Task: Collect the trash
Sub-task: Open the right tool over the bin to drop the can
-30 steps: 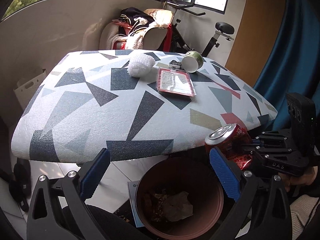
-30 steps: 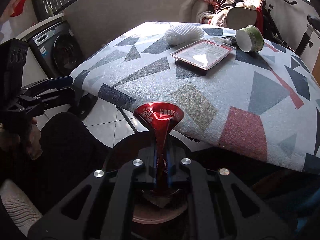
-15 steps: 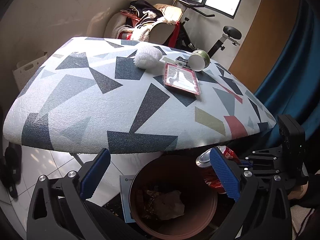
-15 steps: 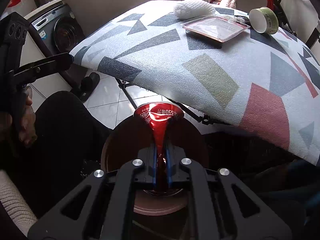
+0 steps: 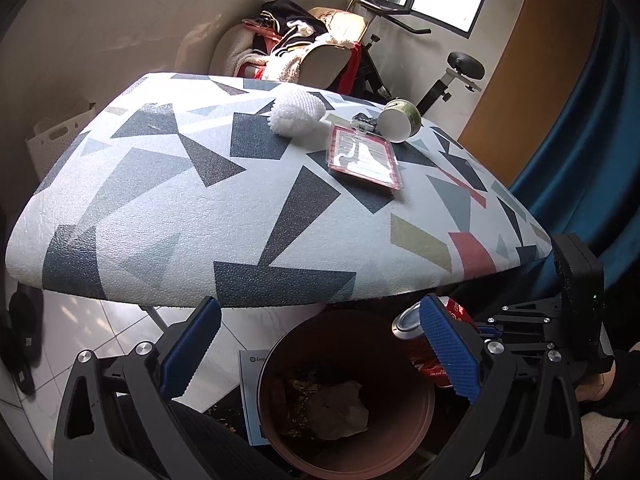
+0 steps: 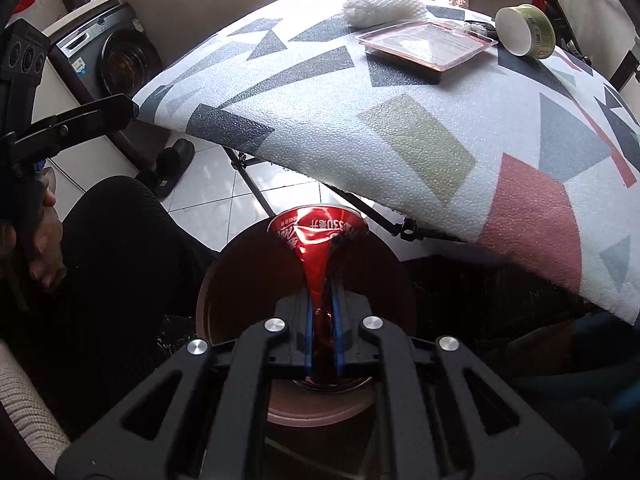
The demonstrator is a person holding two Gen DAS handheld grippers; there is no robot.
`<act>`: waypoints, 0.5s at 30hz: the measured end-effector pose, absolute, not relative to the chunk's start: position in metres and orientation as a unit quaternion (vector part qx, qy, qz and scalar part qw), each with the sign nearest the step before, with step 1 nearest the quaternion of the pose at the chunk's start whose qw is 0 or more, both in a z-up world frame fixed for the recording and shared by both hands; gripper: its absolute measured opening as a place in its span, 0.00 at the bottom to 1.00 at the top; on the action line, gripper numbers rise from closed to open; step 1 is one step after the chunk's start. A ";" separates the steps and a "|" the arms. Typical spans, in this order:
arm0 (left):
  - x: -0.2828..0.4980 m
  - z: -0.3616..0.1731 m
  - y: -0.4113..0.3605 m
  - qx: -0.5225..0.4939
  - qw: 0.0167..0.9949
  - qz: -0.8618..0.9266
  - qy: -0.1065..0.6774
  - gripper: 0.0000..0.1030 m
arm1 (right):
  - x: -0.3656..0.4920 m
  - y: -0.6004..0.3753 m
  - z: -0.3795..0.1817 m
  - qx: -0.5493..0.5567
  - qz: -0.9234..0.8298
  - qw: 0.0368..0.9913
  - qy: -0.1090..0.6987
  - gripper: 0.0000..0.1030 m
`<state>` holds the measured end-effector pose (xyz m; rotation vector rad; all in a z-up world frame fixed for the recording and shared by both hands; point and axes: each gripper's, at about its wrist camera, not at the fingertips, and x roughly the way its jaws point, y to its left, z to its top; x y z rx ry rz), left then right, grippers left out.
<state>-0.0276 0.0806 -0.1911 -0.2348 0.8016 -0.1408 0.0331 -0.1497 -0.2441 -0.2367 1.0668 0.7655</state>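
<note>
My right gripper (image 6: pixel 322 312) is shut on a crushed red soda can (image 6: pixel 316 240) and holds it over the brown bin (image 6: pixel 248 280) below the table edge. In the left wrist view the can (image 5: pixel 416 344) hangs at the right rim of the bin (image 5: pixel 304 336), which holds crumpled paper and wrappers. My left gripper (image 5: pixel 320 348) is open and empty above the bin. On the table lie a white foam net (image 5: pixel 296 116), a red-rimmed clear plastic tray (image 5: pixel 364 158) and a tipped green paper cup (image 5: pixel 400 120).
The patterned table (image 5: pixel 200 208) overhangs the bin. Its folding legs (image 6: pixel 256 184) stand behind the bin. A washing machine (image 6: pixel 116 64) and slippers (image 6: pixel 168 164) are at the left, a blue curtain (image 5: pixel 580 140) at the right, an exercise bike (image 5: pixel 440 76) beyond the table.
My right gripper has lowered the can from table height to the bin's rim. My left gripper has tilted upward slightly and stays open.
</note>
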 end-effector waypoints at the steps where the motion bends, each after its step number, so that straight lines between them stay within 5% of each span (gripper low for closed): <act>1: -0.027 -0.191 0.080 -0.114 0.911 -0.068 0.389 0.94 | 0.033 -0.149 -0.245 -0.111 0.354 0.785 0.496 0.12; 6: -0.028 -0.191 0.081 -0.114 0.912 -0.068 0.389 0.94 | 0.033 -0.148 -0.248 -0.119 0.348 0.784 0.500 0.21; 9: -0.028 -0.191 0.081 -0.114 0.912 -0.068 0.389 0.94 | 0.030 -0.146 -0.247 -0.126 0.348 0.787 0.494 0.46; 11: -0.028 -0.191 0.081 -0.114 0.912 -0.068 0.389 0.94 | 0.029 -0.145 -0.244 -0.131 0.342 0.793 0.486 0.77; 13: -0.028 -0.191 0.081 -0.114 0.912 -0.068 0.389 0.94 | 0.029 -0.146 -0.241 -0.134 0.337 0.801 0.476 0.91; 15: -0.027 -0.191 0.081 -0.114 0.912 -0.068 0.389 0.94 | 0.030 -0.148 -0.238 -0.134 0.329 0.809 0.468 0.94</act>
